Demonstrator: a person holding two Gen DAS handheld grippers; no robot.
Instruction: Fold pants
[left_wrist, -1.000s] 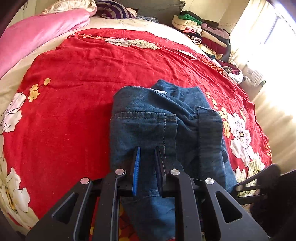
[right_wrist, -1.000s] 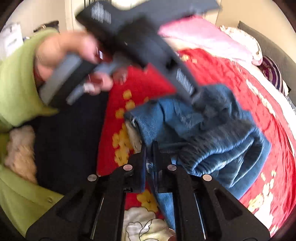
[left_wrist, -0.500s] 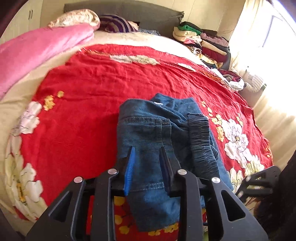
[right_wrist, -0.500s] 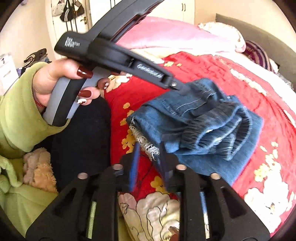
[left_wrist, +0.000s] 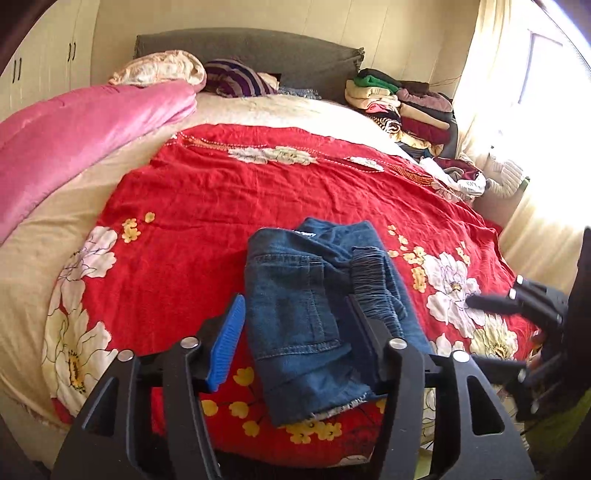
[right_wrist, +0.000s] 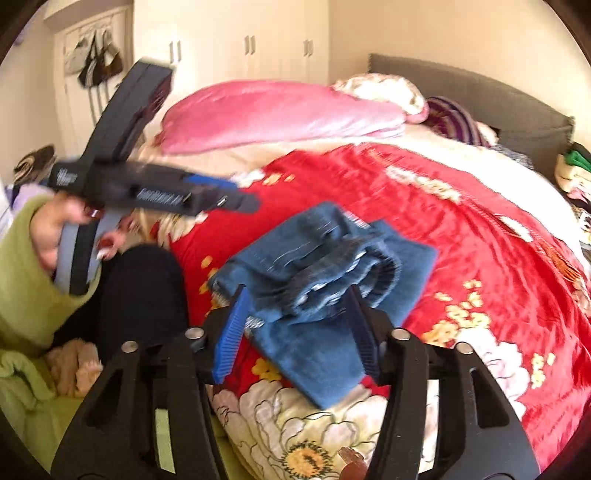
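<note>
The pants (left_wrist: 317, 317) lie folded into a compact bundle on the red bedspread (left_wrist: 207, 206), just ahead of both grippers; the folding looks essentially done. The left gripper (left_wrist: 295, 332) and right gripper (right_wrist: 295, 325) are both opening, pinching nothing. Only the right view shows the person's hand (right_wrist: 55, 229) and green sleeve (right_wrist: 26, 295); only the left shows the stacked clothes (left_wrist: 402, 107).

Black plastic left gripper (left_wrist: 295, 338) with two angular arms, triangular cut-outs, silver round screws at the joints, one ribbed blue pad (left_wrist: 226, 343) and one dark pad. Same build on the right gripper (right_wrist: 295, 334): black frame, silver screws, ribbed blue pad (right_wrist: 231, 334). Seen from the side: grey handle (right_wrist: 75, 254), white lettering on black. Light green sleeve (right_wrist: 22, 273), dark red nail polish, black trousers (right_wrist: 142, 291).
</note>
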